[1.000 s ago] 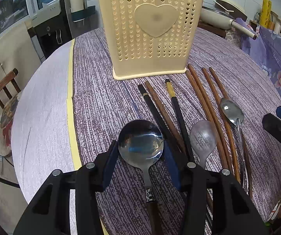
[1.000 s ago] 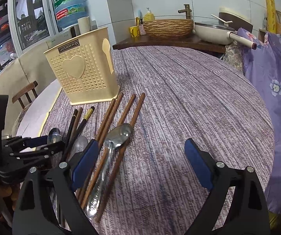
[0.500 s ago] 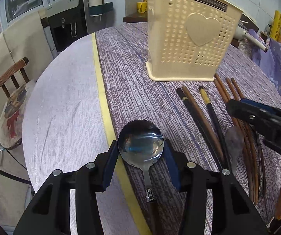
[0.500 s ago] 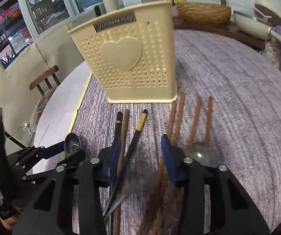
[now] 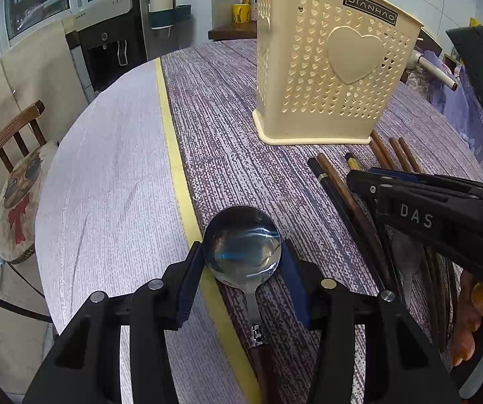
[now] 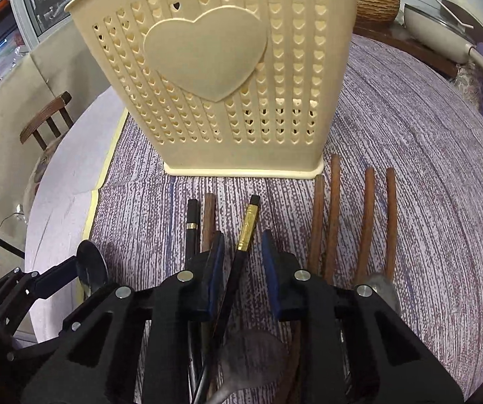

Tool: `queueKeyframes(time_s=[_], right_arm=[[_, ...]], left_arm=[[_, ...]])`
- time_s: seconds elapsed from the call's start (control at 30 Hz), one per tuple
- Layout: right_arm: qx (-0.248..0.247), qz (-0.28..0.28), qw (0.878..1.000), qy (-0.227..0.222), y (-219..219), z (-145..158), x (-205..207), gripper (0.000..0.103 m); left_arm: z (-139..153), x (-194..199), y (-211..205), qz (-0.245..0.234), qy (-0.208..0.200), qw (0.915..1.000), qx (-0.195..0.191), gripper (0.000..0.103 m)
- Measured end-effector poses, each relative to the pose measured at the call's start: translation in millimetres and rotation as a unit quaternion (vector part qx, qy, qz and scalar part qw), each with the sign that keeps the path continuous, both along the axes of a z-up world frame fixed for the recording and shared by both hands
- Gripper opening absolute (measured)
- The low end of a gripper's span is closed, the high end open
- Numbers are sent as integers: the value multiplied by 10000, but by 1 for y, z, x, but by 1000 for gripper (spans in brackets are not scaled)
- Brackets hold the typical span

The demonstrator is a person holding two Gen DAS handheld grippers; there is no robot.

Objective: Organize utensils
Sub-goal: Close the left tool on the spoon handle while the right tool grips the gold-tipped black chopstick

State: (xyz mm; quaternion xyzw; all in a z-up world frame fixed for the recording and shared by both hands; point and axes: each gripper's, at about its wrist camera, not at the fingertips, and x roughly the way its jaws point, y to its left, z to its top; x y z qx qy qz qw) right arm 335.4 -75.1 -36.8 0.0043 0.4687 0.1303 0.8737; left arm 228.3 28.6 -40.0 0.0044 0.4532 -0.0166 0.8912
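My left gripper (image 5: 241, 271) is shut on a steel spoon (image 5: 241, 250) with a dark handle, held above the table near the yellow cloth edge; it shows at lower left in the right wrist view (image 6: 90, 266). My right gripper (image 6: 241, 266) hangs low over the utensil row, its jaws partly closed around a black chopstick with a gold band (image 6: 246, 232), not clearly clamped. A grey spoon (image 6: 251, 353) lies under its body. The cream perforated holder (image 5: 325, 77) stands upright just behind the row (image 6: 234, 74).
Several brown chopsticks (image 6: 349, 222) and dark ones (image 5: 339, 195) lie side by side before the holder. Another steel spoon (image 6: 381, 286) lies at right. A wooden chair (image 5: 16, 134) stands off the table's left. A pan (image 6: 443, 27) sits behind.
My right gripper swung left and down over the utensils toward the holder and narrowed its jaws around the gold-banded chopstick. My left gripper carried its spoon left toward the yellow edge.
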Motion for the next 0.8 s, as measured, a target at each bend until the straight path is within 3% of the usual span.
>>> queueKeyframes(time_s=[0.17,0.33,0.63,0.8], right_arm=[[-394,-29,9991,-140,13,-1,1,16],[-246,-42,9996,-102,11,-2,4,11],[758,-75,9970,-100,-22,15,-4,8],[1322,27,9896,-571,-47,48,-21,8]], left_arm=[[-1,4,-1,-10,-13,10000,48,47],[-1,7,-2,6,-16,10000,72,47],[15,1,-4,-30,-357,9993,-92,47],[37,-6,-5,-88,-794,9966,-179,47]])
